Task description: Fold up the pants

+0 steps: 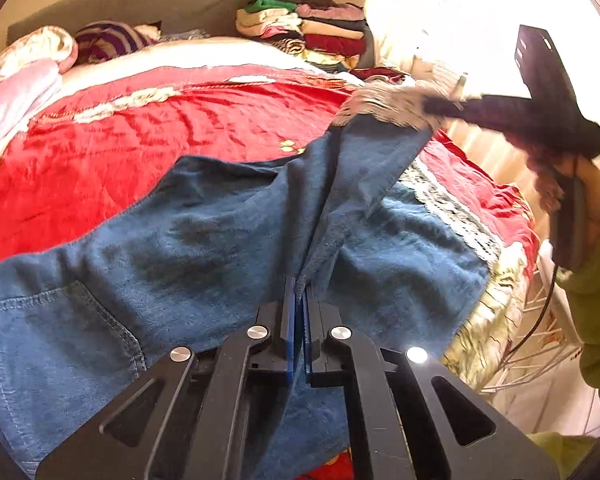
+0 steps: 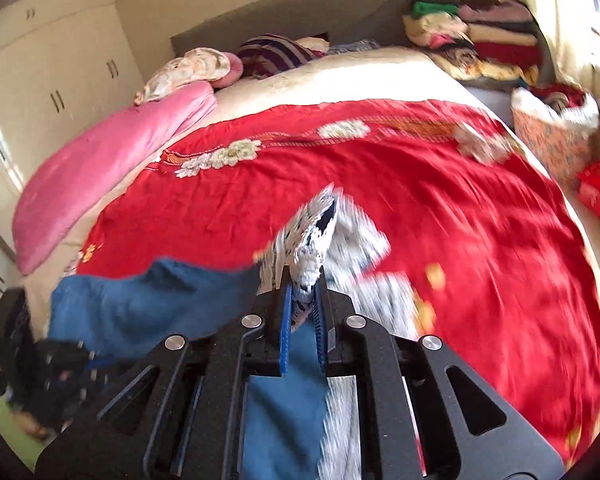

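Observation:
Blue fleecy pants (image 1: pixel 204 232) with a grey knit cuff (image 1: pixel 384 104) lie across the red bedspread (image 1: pixel 180 132). My left gripper (image 1: pixel 299 284) is shut on a raised fold of the blue fabric near the middle. My right gripper (image 2: pixel 304 280) is shut on the grey knit cuff (image 2: pixel 312 248) and holds that leg lifted above the bed; it also shows in the left wrist view (image 1: pixel 444 106) at the upper right. The blue leg (image 2: pixel 140 304) hangs back toward the left gripper (image 2: pixel 60 360), which is blurred.
A pink quilt (image 2: pixel 100 168) and pillows lie at the bed's left. Stacks of folded clothes (image 1: pixel 320 28) sit at the far right corner by the grey headboard (image 2: pixel 300 8). A patterned basket (image 2: pixel 552 136) stands beside the bed. White wardrobes (image 2: pixel 48 72) line the left wall.

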`<state>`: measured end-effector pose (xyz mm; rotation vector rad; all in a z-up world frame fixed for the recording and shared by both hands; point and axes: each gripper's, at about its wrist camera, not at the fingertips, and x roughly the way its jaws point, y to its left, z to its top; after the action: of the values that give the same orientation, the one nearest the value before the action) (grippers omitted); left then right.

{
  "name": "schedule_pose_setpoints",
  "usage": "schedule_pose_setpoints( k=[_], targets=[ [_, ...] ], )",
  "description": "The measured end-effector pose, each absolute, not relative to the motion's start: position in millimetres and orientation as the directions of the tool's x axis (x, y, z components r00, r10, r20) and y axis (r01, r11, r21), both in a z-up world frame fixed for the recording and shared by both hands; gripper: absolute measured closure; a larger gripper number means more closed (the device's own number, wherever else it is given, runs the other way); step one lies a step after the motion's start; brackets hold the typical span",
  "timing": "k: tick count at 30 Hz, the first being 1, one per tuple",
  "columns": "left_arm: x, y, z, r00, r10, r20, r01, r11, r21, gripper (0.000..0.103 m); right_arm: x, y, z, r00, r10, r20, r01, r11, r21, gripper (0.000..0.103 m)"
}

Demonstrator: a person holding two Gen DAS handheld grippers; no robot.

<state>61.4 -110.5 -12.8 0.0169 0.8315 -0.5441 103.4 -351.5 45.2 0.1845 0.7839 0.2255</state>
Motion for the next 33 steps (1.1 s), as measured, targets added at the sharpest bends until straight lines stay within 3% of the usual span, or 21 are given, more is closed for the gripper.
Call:
schedule_pose_setpoints(
  k=[12, 22, 24, 26, 29, 33],
  targets=[
    [20, -124, -18, 0.524, -0.428, -0.737, 0.573, 0.817, -0.067, 0.101, 20, -384, -2, 0.586, 0.285, -0.759, -0.022, 0.941, 0.337, 0.098],
    [16, -131, -32, 0.489, -0.423, -0.763, 0.586, 0.807, -0.071, 0.101, 15, -395, -34, 0.528, 0.265, -0.807, 0.04, 0.941, 0.335, 0.096],
    [17, -132, -33, 0.488, -0.42, -0.765, 0.585, 0.808, -0.07, 0.101, 12, -389, -23, 0.546, 0.208, -0.812, 0.016, 0.966, 0.258, 0.088],
    [17, -132, -33, 0.49, -0.419, -0.764, 0.583, 0.809, -0.07, 0.101, 4, -373, -1, 0.635, 0.084, -0.768, -0.04, 0.996, 0.076, 0.065],
    [17, -132, -33, 0.492, -0.422, -0.762, 0.581, 0.811, -0.074, 0.101, -11, -333, 16, 0.711, 0.032, -0.702, -0.2, 0.967, -0.158, 0.062],
    [18, -132, -32, 0.492, -0.427, -0.759, 0.582, 0.81, -0.078, 0.101, -26, -280, 2, 0.671, 0.183, -0.718, -0.469, 0.856, -0.22, 0.062]
  ],
)
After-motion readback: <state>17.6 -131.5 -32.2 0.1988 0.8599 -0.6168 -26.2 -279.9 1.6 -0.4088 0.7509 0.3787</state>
